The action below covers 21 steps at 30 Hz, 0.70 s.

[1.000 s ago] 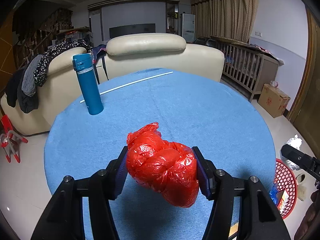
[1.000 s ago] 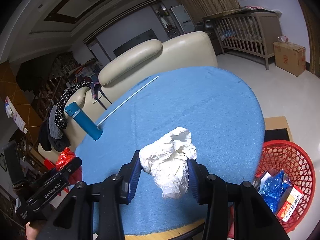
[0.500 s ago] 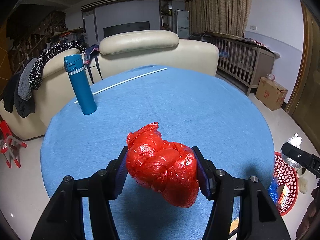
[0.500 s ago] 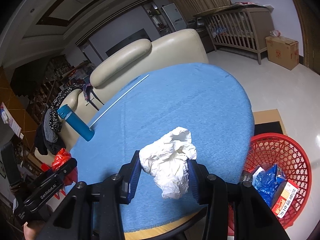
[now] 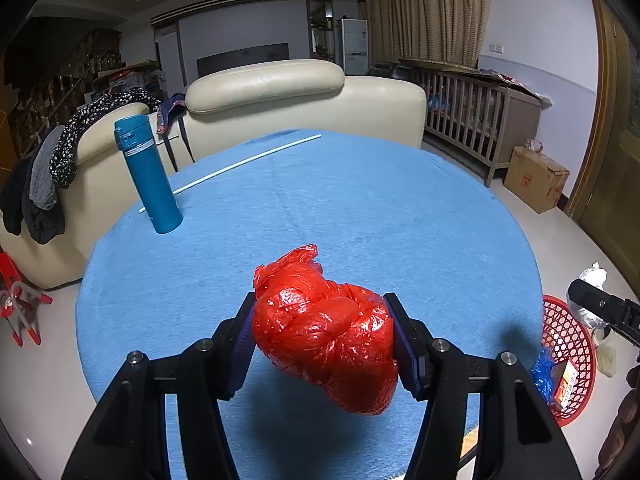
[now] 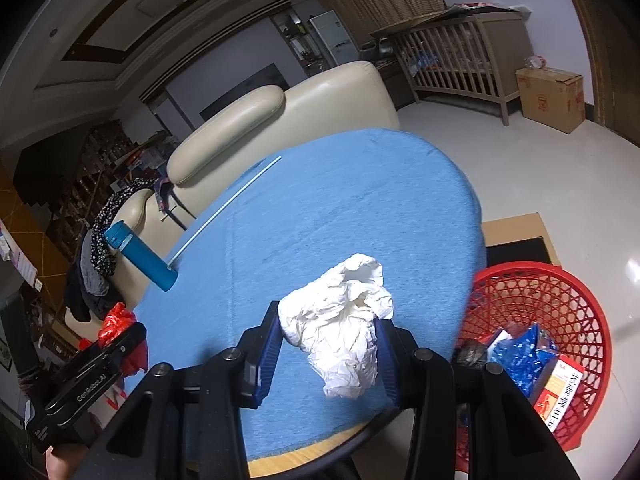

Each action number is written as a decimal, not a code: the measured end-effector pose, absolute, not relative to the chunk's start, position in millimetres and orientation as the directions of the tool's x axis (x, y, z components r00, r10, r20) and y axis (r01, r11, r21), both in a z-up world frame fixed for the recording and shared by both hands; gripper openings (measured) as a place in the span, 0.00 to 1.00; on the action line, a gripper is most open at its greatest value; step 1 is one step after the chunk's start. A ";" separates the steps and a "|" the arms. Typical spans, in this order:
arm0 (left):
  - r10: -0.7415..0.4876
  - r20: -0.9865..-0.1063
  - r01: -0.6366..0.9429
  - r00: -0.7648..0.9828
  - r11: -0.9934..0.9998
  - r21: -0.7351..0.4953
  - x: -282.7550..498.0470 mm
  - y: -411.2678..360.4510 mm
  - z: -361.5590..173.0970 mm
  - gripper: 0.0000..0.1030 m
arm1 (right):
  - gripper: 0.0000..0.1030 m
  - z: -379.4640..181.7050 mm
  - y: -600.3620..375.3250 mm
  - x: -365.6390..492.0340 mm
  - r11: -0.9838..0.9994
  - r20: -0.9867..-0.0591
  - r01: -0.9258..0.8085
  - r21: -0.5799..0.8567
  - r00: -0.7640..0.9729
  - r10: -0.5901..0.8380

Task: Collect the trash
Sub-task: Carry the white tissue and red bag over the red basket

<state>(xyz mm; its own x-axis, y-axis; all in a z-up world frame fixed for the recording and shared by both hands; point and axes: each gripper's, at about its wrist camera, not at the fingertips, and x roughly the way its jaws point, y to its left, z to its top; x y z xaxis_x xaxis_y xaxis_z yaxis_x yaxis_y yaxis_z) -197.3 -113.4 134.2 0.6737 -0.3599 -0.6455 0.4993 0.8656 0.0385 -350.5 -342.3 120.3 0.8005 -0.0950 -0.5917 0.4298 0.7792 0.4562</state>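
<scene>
A crumpled red plastic bag [image 5: 326, 330] hangs above the blue round table [image 5: 320, 208], and my left gripper [image 5: 325, 338] is shut on it. In the right wrist view a crumpled white paper wad [image 6: 340, 326] sits between the blue pads, with my right gripper [image 6: 326, 350] shut on it near the table's right edge. The red trash basket [image 6: 560, 292] stands on the floor just right of the table, holding a blue wrapper and a small box. The same red trash basket [image 5: 568, 344] shows at the right edge of the left wrist view, with the right gripper's body above it.
A teal bottle [image 5: 148, 174] stands at the table's far left, and a thin white rod [image 5: 232, 168] lies behind it. A cream sofa [image 5: 280, 92] with clothes draped on it backs the table. A cardboard box [image 6: 550, 98] and a wooden crib [image 6: 460, 52] stand on the floor beyond.
My right gripper has shifted with the paper wad toward the table's right edge, so the red basket looms larger. The left gripper holds the red bag almost still.
</scene>
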 end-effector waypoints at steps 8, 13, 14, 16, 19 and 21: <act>-0.372 -0.661 0.542 0.652 0.838 0.063 -206.1 -134.3 125.7 0.60 | 0.45 115.1 -374.2 -380.1 0.735 -0.591 0.491 0.467 0.792 -0.153; -0.383 -0.673 0.582 0.633 0.809 0.086 -215.7 -156.1 121.7 0.60 | 0.45 105.0 -397.0 -401.4 0.702 -0.604 0.536 0.470 0.775 -0.188; -0.386 -0.676 0.591 0.628 0.802 0.091 -217.9 -161.1 121.3 0.60 | 0.45 101.7 -402.3 -406.1 0.693 -0.609 0.546 0.470 0.769 -0.193; -0.393 -0.682 0.610 0.617 0.786 0.099 -222.8 -172.1 120.3 0.60 | 0.45 95.5 -411.7 -414.3 0.677 -0.617 0.564 0.473 0.761 -0.202; -0.401 -0.690 0.639 0.603 0.761 0.116 -229.6 -187.0 117.6 0.60 | 0.45 85.4 -425.5 -427.2 0.651 -0.628 0.589 0.480 0.749 -0.214; -0.405 -0.699 0.656 0.590 0.745 0.122 -234.1 -196.9 115.5 0.60 | 0.45 78.9 -433.6 -435.7 0.633 -0.633 0.602 0.487 0.742 -0.219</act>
<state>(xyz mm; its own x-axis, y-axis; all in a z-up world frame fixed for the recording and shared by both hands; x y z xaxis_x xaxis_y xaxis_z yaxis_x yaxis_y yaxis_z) -234.1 -196.9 115.5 0.5896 -0.4050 -0.6988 0.6561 0.7448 0.1218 -435.7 -433.6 78.9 0.7424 -0.2187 -0.6333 0.6020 0.6325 0.4873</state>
